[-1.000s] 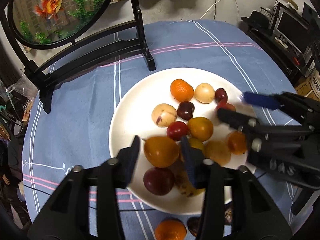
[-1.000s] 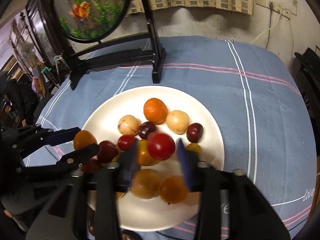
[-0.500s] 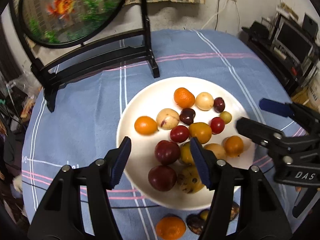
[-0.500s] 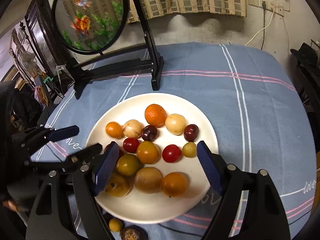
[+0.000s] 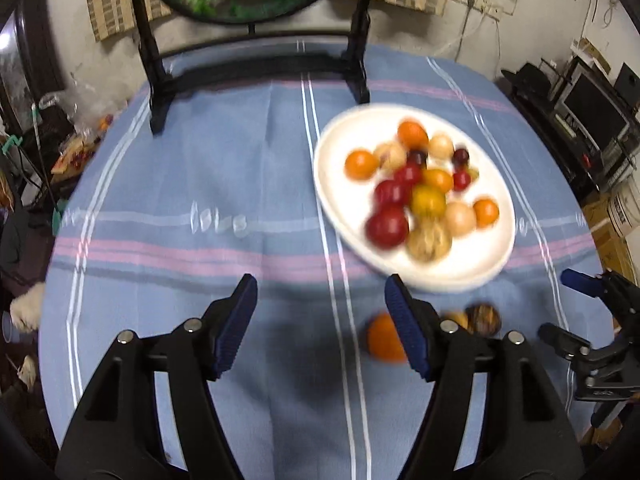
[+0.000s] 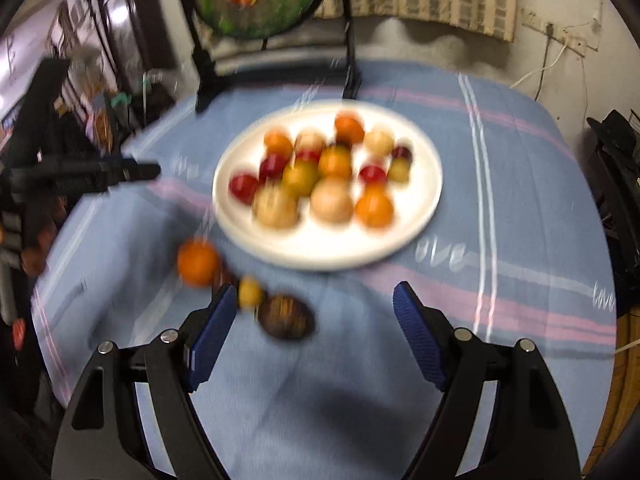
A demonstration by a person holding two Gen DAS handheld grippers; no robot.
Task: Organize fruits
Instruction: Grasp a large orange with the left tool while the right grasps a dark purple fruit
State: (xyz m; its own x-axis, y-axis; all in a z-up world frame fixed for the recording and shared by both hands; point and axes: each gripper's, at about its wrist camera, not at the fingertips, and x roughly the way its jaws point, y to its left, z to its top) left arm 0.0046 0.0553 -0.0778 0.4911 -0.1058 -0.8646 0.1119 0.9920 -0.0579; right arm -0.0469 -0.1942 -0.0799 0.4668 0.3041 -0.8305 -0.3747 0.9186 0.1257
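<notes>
Yellow fruit clear only rightward | left hand-held gripper opening, empty | right spread, empty

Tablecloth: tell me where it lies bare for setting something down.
Free: the blue tablecloth between the black stand and the white plate, and the stretch on the plate's other side. Crowded: the plate itself, and its near rim, where an orange fruit and a dark fruit lie.

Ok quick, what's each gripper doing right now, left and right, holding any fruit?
Left gripper: jaws opening, nothing between them, only bare tablecloth.
Right gripper: open and empty, behind the loose fruit near the plate.
</notes>
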